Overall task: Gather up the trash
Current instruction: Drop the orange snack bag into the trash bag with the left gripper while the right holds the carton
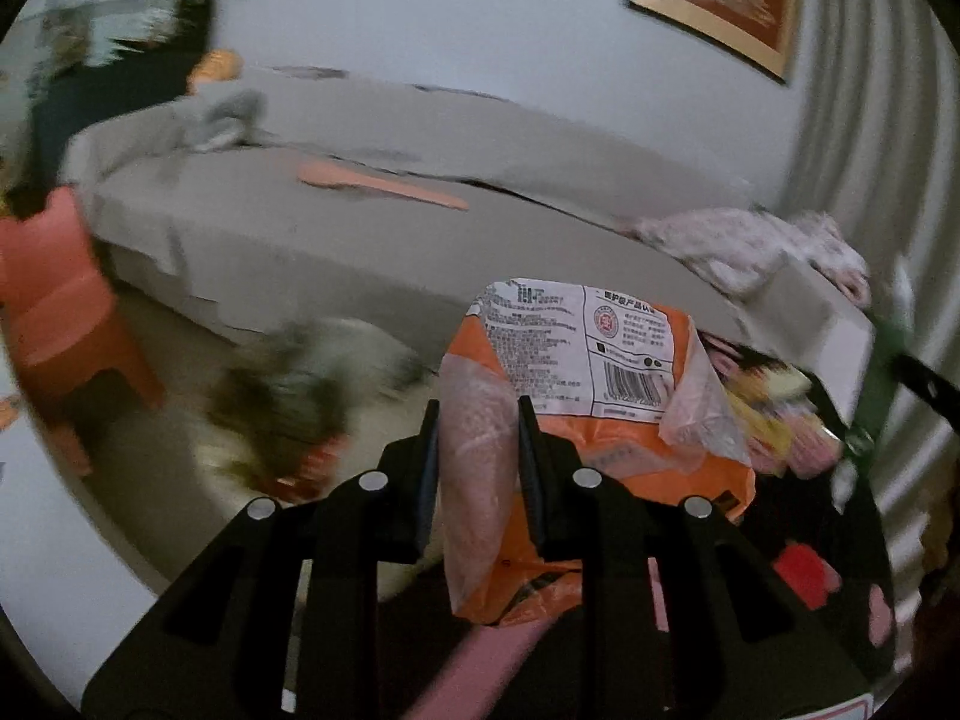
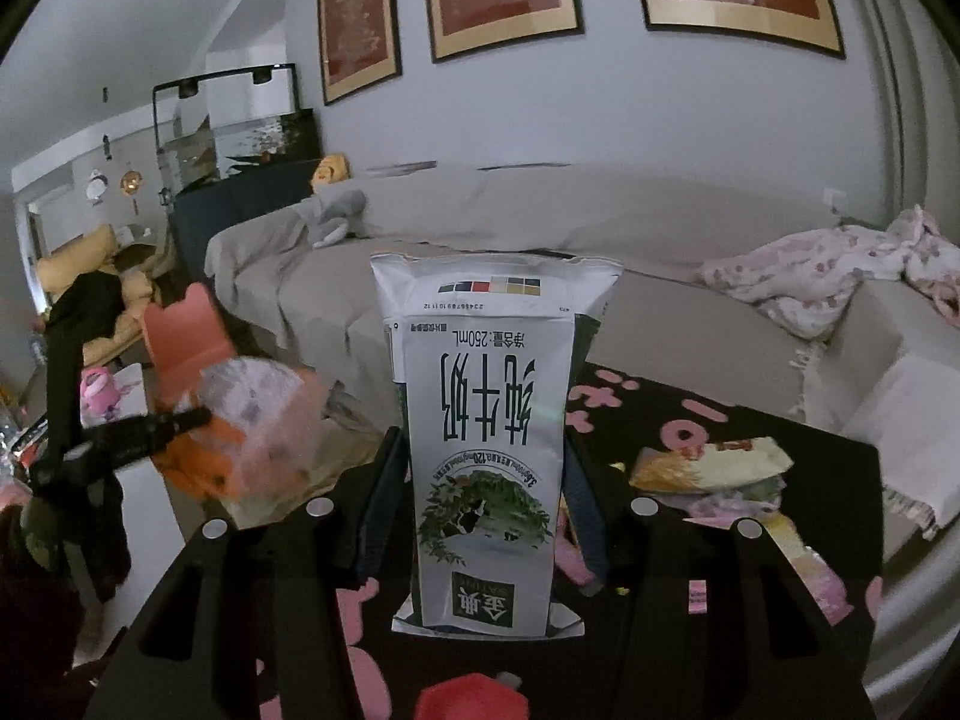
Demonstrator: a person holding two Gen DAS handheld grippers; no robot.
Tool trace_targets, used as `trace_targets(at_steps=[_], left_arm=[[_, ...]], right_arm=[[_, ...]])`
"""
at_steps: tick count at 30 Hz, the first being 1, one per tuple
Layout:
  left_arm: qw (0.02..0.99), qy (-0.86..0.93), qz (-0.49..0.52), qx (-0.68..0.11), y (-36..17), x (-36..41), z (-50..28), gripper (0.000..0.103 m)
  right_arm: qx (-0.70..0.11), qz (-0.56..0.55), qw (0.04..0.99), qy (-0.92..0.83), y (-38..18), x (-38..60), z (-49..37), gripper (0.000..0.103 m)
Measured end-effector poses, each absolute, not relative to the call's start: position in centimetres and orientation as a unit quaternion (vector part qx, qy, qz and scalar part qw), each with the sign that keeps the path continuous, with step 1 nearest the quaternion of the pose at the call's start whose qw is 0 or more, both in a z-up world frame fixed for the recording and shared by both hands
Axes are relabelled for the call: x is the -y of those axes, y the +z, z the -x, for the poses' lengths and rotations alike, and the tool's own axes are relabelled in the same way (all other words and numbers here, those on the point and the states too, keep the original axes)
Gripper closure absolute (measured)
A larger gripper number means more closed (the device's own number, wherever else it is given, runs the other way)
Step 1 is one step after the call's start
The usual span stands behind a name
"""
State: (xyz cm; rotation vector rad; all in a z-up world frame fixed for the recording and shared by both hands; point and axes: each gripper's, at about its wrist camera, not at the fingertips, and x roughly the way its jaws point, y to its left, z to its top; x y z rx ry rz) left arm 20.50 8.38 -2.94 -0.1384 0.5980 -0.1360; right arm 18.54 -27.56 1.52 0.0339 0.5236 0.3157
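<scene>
Only right view shows milk carton; left, orange wrapper.

Left gripper — jaws clamped narrow on an orange wrapper. Right gripper — jaws wider, gripping an upside-down milk carton, held upright.

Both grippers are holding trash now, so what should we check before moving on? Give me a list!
1. Left gripper shut on the orange wrapper: ok, the wrapper sits between both fingers.
2. Right gripper shut on the milk carton: ok, held upside down between the fingers.
3. Carton sealed so it won't drip: cannot tell.
4. A bin or bag to drop trash into: cannot tell, none clearly in view.
5. More trash left on the black table: not ok, snack wrappers remain there.
</scene>
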Motion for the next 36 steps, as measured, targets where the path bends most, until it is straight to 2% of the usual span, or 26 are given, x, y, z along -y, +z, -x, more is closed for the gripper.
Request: trace_targets(at_steps=[5,11,22,25,29,36], left_arm=[[0.959,0.061,0.042,-0.274,-2.7,-14.2,-21.8,0.081],[0.942,0.155,-0.003,-0.296,-5.2,-17.8,-24.7,0.081],[0.912,0.133,-0.086,-0.379,-12.7,-14.1,-30.5,0.081],[0.908,0.122,-0.079,-0.394,-13.7,-13.5,-31.5,0.081],[0.907,0.115,-0.047,-0.403,-14.0,-14.5,-31.8,0.076],[0.911,0.087,0.013,-0.404,-13.1,-15.9,-30.6,0.075]], right_arm=[[-0.266,-0.017,0.949,0.170,0.7,26.0,-19.2,0.055],[-0.284,-0.017,0.942,0.180,-0.8,24.9,-20.3,0.055],[-0.316,-0.027,0.931,0.181,-3.1,24.6,-22.5,0.055],[-0.321,-0.026,0.929,0.182,-3.4,24.5,-22.8,0.055],[-0.324,-0.022,0.928,0.184,-3.7,24.2,-22.9,0.055],[-0.328,-0.023,0.925,0.188,-4.1,23.8,-23.3,0.055]])
